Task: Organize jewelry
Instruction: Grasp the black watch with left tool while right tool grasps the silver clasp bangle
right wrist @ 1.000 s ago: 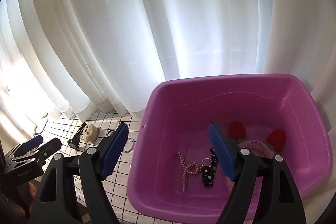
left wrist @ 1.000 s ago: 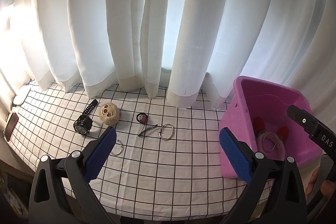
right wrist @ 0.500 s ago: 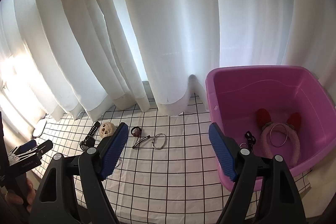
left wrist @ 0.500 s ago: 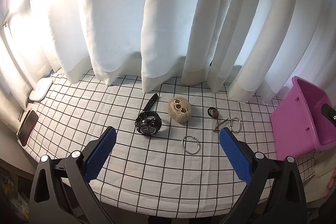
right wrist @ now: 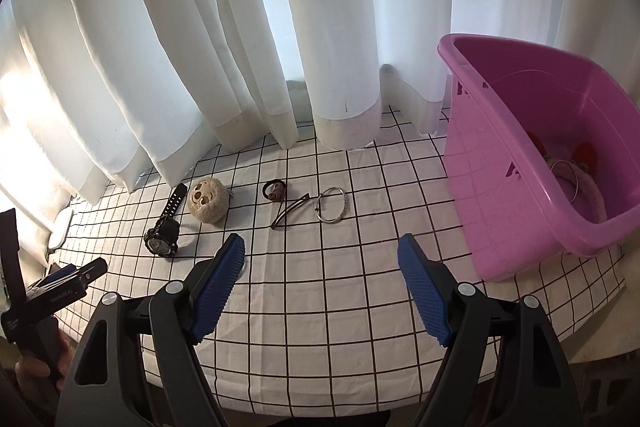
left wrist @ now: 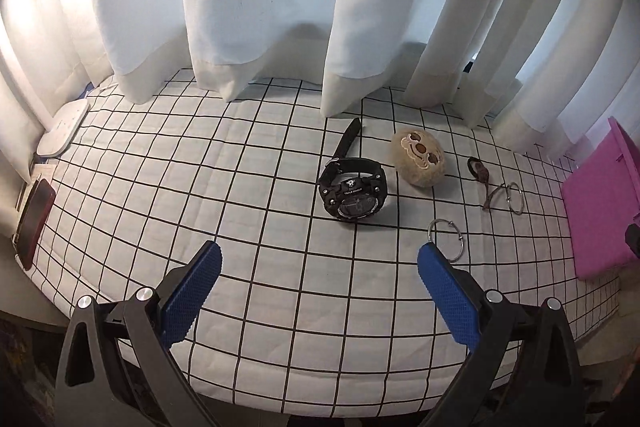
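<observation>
The black wristwatch [left wrist: 353,189] lies just ahead of the empty, spread left gripper [left wrist: 318,263], strap running toward the table's curtained far edge.

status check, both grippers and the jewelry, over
Left gripper open, empty. Right gripper open, empty. Watch, two bangles, hair tie, clip on the checked cloth, outside pink tub. Nothing blocking.

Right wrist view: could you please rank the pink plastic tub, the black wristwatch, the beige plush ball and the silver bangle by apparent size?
1. Pink plastic tub
2. Black wristwatch, strap included
3. Beige plush ball, nearly matching it
4. Silver bangle
</observation>
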Motion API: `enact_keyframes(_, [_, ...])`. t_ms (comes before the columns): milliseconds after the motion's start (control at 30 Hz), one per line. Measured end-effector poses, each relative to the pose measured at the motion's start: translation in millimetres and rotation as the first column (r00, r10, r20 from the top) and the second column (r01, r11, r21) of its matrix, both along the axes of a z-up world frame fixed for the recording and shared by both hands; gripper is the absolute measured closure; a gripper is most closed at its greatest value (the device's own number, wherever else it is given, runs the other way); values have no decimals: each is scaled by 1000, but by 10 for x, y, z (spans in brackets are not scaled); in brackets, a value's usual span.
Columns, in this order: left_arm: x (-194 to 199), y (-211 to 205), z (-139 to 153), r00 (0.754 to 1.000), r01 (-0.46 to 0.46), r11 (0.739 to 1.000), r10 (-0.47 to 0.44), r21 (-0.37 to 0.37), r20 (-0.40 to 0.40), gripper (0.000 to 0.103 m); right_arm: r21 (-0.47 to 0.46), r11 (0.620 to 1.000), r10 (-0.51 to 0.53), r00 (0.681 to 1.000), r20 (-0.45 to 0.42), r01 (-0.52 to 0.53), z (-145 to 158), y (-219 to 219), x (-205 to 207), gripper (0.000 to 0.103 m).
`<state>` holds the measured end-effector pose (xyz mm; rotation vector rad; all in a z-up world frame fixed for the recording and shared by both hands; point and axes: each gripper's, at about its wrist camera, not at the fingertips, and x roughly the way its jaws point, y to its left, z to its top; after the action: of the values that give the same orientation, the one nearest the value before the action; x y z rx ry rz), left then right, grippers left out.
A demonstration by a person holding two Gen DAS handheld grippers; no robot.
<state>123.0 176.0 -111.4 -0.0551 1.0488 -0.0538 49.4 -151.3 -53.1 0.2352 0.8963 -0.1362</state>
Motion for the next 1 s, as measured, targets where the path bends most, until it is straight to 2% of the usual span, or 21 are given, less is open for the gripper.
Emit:
enact_keyframes(267, [117, -117, -406, 1000, -7, 1000, 7, 12, -29, 7, 11, 1000, 11, 999, -51, -11, -467, 18, 158, 28])
enact_keyframes(600, [335, -307, -723, 1000, -21, 999, 21, 43, 8, 7, 19, 999, 27, 996, -82, -26, -1120, -36, 514, 28])
enact_keyframes(833, [475, -339, -900, 999, -33, 997, 31, 68, 26, 7, 39, 999, 22, 998, -65, -20, -1315, -114, 723, 28])
enact_keyframes(1000, [552, -340, -936, 998, -48, 996, 46, 74, 30, 7, 15, 1000, 17, 997, -70, -16, -1366, -158, 871, 28])
